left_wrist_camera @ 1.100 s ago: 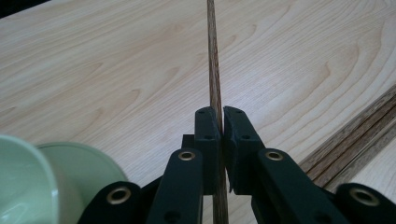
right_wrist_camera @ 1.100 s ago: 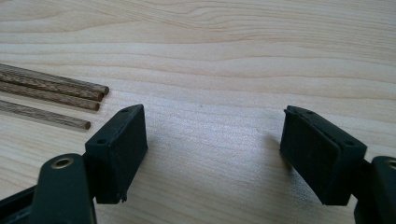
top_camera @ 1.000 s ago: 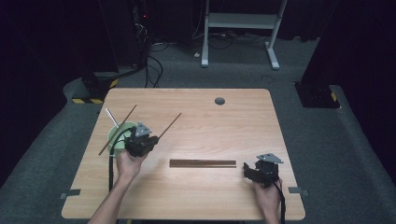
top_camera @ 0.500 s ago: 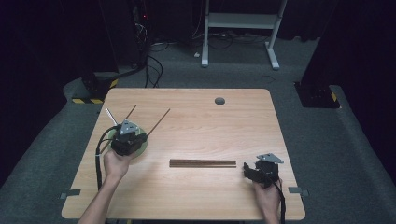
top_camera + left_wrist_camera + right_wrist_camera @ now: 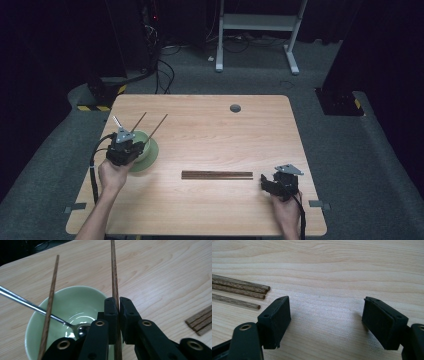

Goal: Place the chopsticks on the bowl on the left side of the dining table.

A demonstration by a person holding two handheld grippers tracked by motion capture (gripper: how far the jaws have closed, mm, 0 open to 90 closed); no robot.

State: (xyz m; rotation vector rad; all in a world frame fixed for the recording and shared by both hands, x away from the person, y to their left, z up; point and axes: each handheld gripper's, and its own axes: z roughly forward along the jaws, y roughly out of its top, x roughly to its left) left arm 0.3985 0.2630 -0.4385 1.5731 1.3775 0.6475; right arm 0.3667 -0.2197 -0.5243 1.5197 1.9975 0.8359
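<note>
Light wood tabletop (image 5: 210, 125) with a round grommet hole (image 5: 235, 108), on grey carpet (image 5: 360, 150). Dark room; white desk frame (image 5: 257, 30) and loose cables (image 5: 167, 67) behind, hazard-striped block (image 5: 100, 92) at left.

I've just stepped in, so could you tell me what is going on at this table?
A person works with a gripper in each hand. The left gripper is shut on a wooden chopstick above the green bowl, which holds a spoon and another chopstick. The right gripper rests open beside the remaining chopsticks.
</note>
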